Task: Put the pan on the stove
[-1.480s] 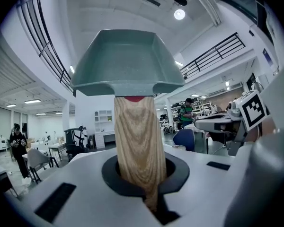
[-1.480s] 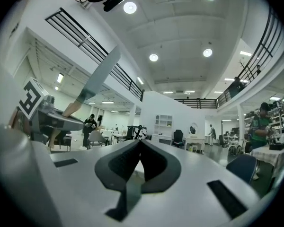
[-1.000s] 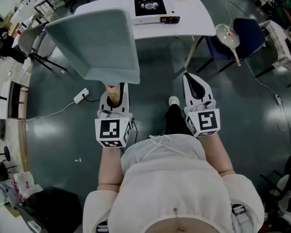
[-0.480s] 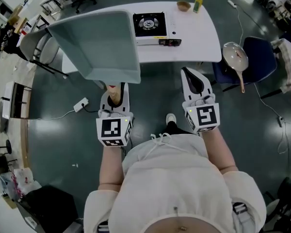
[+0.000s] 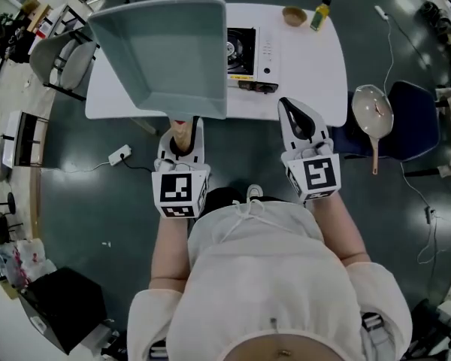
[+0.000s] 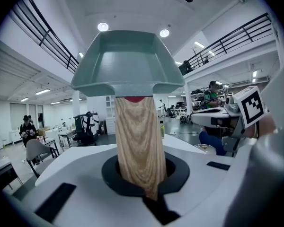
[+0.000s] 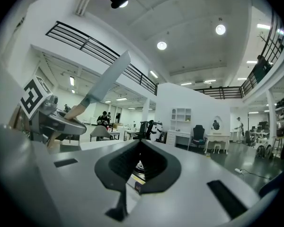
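Observation:
A square grey-green pan (image 5: pixel 165 51) with a wooden handle (image 5: pixel 182 135) is held up in the air, and my left gripper (image 5: pixel 182 143) is shut on that handle. In the head view the pan covers the left part of the black-and-white portable stove (image 5: pixel 249 57), which stands on the white table (image 5: pixel 310 70). In the left gripper view the handle (image 6: pixel 137 141) rises from the jaws to the pan (image 6: pixel 128 60) above. My right gripper (image 5: pixel 291 110) hangs shut and empty in front of the table edge, right of the pan. In the right gripper view a bit of the stove (image 7: pixel 138 168) shows through the jaws.
A small bowl (image 5: pixel 294 15) and a bottle (image 5: pixel 319 12) stand at the table's far side. A round pan (image 5: pixel 373 111) lies on a blue chair (image 5: pixel 419 122) to the right. A grey chair (image 5: pixel 60 62) stands left of the table, and a power strip (image 5: pixel 119 155) lies on the floor.
The table and stove have come closer in the head view as the person walks up. The raised pan now overlaps the stove's left side. Both grippers keep their states.

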A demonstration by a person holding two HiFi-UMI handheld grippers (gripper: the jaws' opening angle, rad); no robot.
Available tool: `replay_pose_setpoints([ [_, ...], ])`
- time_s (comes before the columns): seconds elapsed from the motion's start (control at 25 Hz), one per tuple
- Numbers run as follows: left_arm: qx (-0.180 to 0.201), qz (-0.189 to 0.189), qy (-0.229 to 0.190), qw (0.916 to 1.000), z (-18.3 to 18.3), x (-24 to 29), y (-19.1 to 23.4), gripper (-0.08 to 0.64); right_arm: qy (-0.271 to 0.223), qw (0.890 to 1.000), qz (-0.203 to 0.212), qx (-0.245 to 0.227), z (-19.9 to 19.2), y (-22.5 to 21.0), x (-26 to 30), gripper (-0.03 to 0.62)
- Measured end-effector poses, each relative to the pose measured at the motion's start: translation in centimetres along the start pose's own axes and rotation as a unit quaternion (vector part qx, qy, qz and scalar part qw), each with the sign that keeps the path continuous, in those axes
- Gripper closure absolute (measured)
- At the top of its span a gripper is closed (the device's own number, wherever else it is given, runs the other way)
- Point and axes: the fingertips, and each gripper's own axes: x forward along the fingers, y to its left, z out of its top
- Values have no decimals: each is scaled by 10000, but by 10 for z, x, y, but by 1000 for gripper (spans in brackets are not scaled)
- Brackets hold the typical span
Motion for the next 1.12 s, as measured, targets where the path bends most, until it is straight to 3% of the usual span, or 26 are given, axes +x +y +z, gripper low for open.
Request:
replay_pose_setpoints([
  [0.36, 62, -167, 712, 9973, -21, 79, 10, 538, 248, 9994, -147, 171, -24, -40, 63, 588],
  [0.56, -106, -362, 1388, 9896, -49, 121, 21, 538, 477, 9984, -224, 223, -38, -54, 98, 588],
  [0.84, -704, -616, 2479, 9643, -107, 168, 26, 538, 912, 9948, -205, 416, -76, -61, 138, 586],
  [1.12, -978, -819, 3271, 9363, -144, 196, 32, 538, 1235, 9904, -162, 605, -107, -58, 166, 586],
])
